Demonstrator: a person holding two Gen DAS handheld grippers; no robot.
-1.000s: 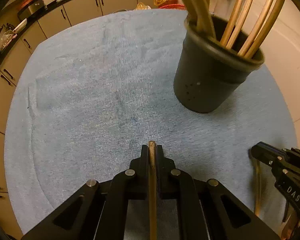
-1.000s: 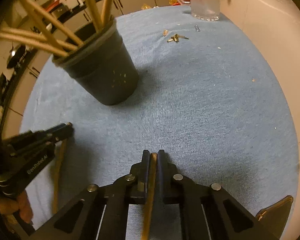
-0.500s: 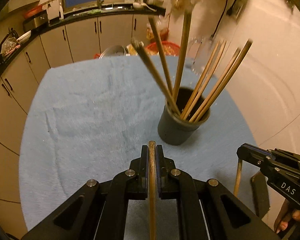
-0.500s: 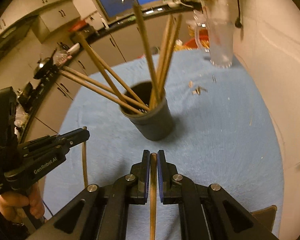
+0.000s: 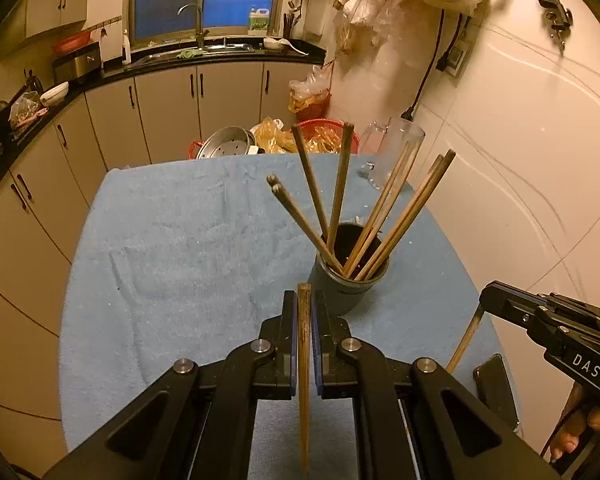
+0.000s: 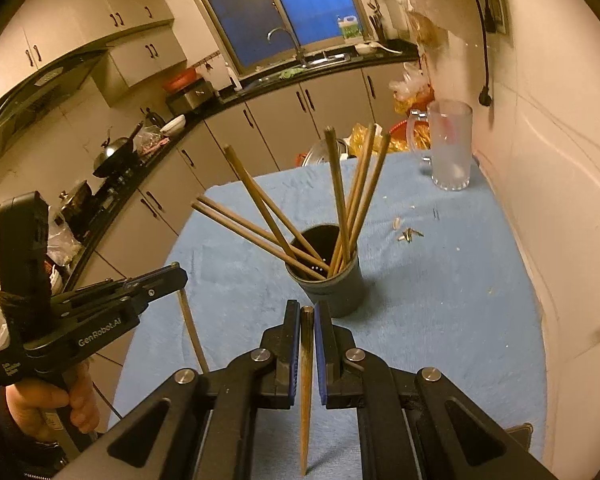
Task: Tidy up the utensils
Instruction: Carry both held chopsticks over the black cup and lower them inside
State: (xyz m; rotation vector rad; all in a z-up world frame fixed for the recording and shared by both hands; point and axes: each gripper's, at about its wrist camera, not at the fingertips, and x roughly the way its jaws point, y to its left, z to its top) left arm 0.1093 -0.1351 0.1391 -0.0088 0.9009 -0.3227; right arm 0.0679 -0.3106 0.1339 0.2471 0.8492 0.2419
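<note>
Both grippers are holding one chopstick each above the blue towel, short of the holder

The left gripper point(image 5: 304, 312) is sitting at 6 o'clock in the left wrist view, its jaws clamping tight on a dark wooden chopstick point(image 5: 304, 380) that is running straight back between the pads, blunt end forward. The dark round chopstick holder point(image 5: 350, 290) is standing upright on the blue towel point(image 5: 172, 264) just past the jaws at about 1 o'clock, with a fan of chopsticks point(image 5: 340, 200) leaning out of it. A clear glass mug point(image 6: 450, 148) is standing at 1 o'clock in the right wrist view, well apart from the holder. The right gripper point(image 6: 307, 314) is likewise pinching closed on a second chopstick point(image 6: 306, 392), and a person's hand point(image 6: 46, 404) is gripping the left tool's handle at 8 o'clock
</note>
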